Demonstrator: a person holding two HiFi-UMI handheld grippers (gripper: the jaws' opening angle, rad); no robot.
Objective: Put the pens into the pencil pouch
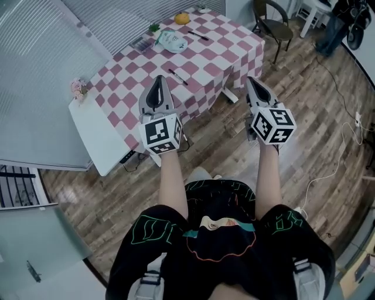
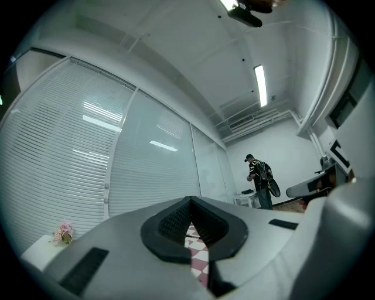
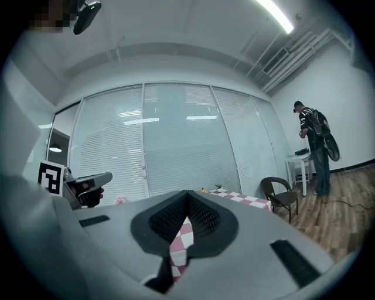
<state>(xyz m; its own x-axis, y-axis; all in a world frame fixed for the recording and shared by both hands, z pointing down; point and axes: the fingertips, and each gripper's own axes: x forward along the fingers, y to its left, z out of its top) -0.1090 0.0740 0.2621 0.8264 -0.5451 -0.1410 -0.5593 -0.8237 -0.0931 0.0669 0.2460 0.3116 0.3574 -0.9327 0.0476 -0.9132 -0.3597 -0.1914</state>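
A table with a pink-and-white checked cloth stands ahead of me. On it lies a pale green pencil pouch. One black pen lies near the table's near edge, another pen beyond the pouch, and a small dark bundle lies left of the pouch. My left gripper is held out over the near edge, close to the nearest pen, its jaws shut and empty. My right gripper hangs over the floor right of the table, also shut and empty.
An orange and a small plant sit at the table's far end, pink flowers on the white side table. A chair stands beyond. Cables cross the wooden floor at right. A person stands far off.
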